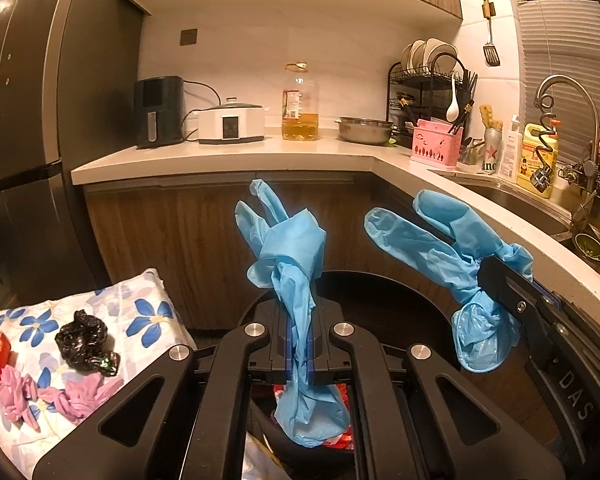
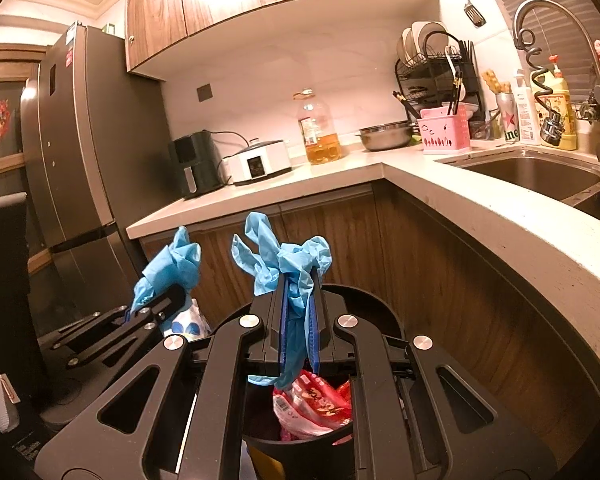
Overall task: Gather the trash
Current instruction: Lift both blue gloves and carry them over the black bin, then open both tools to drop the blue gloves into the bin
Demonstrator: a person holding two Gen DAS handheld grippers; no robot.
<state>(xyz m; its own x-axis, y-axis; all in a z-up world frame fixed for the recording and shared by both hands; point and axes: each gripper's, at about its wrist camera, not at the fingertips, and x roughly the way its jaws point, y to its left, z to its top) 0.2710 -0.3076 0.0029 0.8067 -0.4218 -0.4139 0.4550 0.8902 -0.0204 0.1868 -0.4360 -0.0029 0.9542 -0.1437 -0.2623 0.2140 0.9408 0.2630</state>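
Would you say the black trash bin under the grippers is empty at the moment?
No, red snack wrappers already lie inside the black bin.

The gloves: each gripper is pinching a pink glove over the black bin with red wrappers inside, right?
Not quite: both gloves are blue. The left gripper pinches one blue glove, and the right gripper the other glove, over the black bin. Both wrist views show it.
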